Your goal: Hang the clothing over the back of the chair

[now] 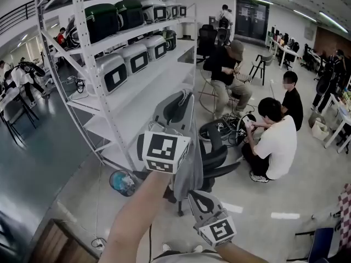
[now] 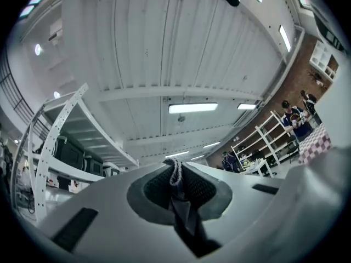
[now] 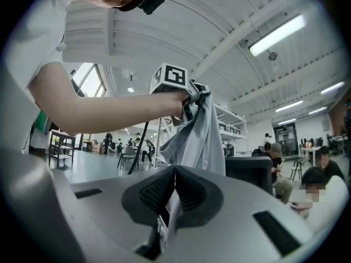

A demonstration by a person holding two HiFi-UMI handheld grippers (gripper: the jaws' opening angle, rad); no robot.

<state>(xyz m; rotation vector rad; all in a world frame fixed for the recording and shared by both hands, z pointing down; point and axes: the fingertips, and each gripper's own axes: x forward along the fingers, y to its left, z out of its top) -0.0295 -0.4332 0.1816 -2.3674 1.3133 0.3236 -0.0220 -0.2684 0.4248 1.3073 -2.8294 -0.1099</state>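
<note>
A grey garment (image 1: 193,166) hangs stretched between my two grippers in the head view. My left gripper (image 1: 182,98) is raised high and points upward, shut on the garment's upper edge; in the left gripper view a bunched fold of cloth (image 2: 176,175) is pinched between its pads. My right gripper (image 1: 195,196) sits lower, near my body, shut on a lower edge of the cloth (image 3: 173,193). In the right gripper view the garment (image 3: 202,138) drapes down from the left gripper (image 3: 193,95). The black office chair (image 1: 218,153) stands just behind the hanging cloth, its back (image 3: 253,171) to the right.
A tall white shelving rack (image 1: 137,86) loaded with cases stands to the left of the chair. Several people (image 1: 274,138) sit or crouch on the floor at right. A blue bucket (image 1: 122,182) and cables lie beside the chair base. A blue chair (image 1: 321,244) is at bottom right.
</note>
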